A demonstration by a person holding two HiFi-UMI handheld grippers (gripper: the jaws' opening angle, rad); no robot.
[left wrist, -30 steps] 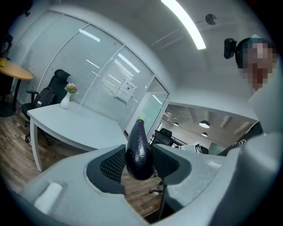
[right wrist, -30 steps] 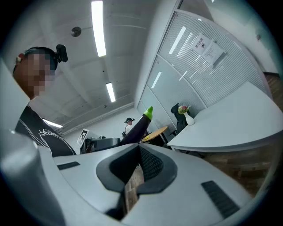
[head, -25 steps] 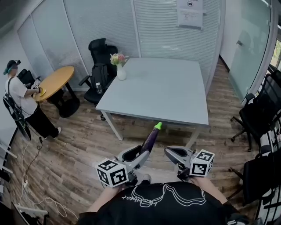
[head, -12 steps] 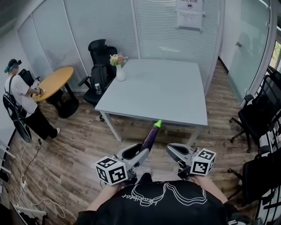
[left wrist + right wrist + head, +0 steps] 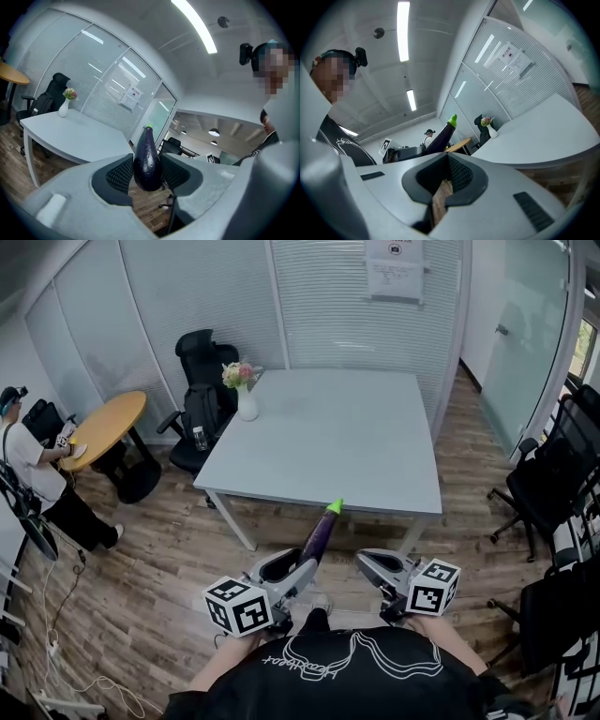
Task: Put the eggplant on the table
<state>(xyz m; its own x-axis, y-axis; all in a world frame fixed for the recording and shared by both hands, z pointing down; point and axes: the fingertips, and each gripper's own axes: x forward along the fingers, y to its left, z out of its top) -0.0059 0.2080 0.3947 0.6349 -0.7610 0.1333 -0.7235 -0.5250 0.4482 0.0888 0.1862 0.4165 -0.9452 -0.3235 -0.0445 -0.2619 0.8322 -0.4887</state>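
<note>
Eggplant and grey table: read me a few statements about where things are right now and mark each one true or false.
1. The left gripper is closed on the eggplant. True.
2. The eggplant lies on the grey table. False: it is held in the air just short of the table's near edge.
3. The right gripper holds nothing. True.
4. The vase of flowers stands on the floor. False: it stands on the grey table, at its far left corner.
5. The eggplant's green stem points back at the person. False: it points away, toward the table.
</note>
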